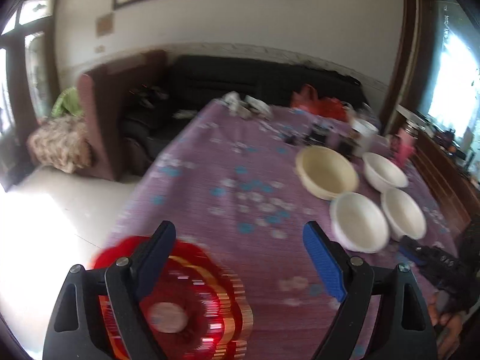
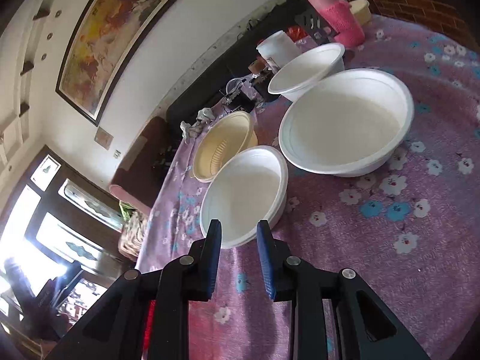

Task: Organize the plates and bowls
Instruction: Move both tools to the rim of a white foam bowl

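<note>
Both empty: left tongs (image 1: 237, 265) wide, right tongs (image 2: 239, 259) narrow.

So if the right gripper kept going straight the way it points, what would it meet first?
Most likely the near rim of the closest white bowl, straight ahead of the right gripper; its narrow jaws hold nothing.

No readable text is showing in either view. Faint light marks are sitting on the dark device (image 1: 432, 255) at the right edge of the left wrist view, too blurred to make out. Nothing on the bowls.
</note>
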`<action>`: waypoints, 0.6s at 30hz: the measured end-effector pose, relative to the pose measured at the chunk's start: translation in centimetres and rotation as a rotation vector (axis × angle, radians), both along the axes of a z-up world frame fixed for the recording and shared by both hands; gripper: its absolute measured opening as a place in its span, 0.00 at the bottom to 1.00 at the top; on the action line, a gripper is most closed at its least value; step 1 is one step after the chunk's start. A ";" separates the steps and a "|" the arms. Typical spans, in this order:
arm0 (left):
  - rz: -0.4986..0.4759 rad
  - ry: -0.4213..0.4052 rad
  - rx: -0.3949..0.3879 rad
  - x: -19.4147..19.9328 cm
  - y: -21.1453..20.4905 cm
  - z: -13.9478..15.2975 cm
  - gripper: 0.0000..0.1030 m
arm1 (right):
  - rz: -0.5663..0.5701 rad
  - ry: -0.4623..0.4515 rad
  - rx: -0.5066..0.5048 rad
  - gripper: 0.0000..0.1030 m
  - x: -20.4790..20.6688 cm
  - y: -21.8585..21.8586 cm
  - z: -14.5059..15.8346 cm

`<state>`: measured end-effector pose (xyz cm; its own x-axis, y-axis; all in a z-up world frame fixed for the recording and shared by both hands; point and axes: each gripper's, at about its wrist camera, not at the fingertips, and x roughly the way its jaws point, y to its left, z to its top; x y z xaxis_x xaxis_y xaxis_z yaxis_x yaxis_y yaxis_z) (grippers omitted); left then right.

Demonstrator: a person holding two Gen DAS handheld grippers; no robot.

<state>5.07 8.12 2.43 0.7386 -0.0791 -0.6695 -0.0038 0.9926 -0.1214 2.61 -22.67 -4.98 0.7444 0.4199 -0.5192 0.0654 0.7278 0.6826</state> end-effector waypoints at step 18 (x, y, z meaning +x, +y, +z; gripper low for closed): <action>-0.070 0.320 -0.220 11.5 -9.2 -6.6 0.84 | -0.007 0.008 0.192 0.34 3.1 -3.3 -2.1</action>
<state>16.61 -1.09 -4.17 0.4833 -0.2888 -0.8264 -0.0090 0.9423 -0.3346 5.75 -26.02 -7.04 0.7438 0.5070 -0.4355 0.0756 0.5836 0.8085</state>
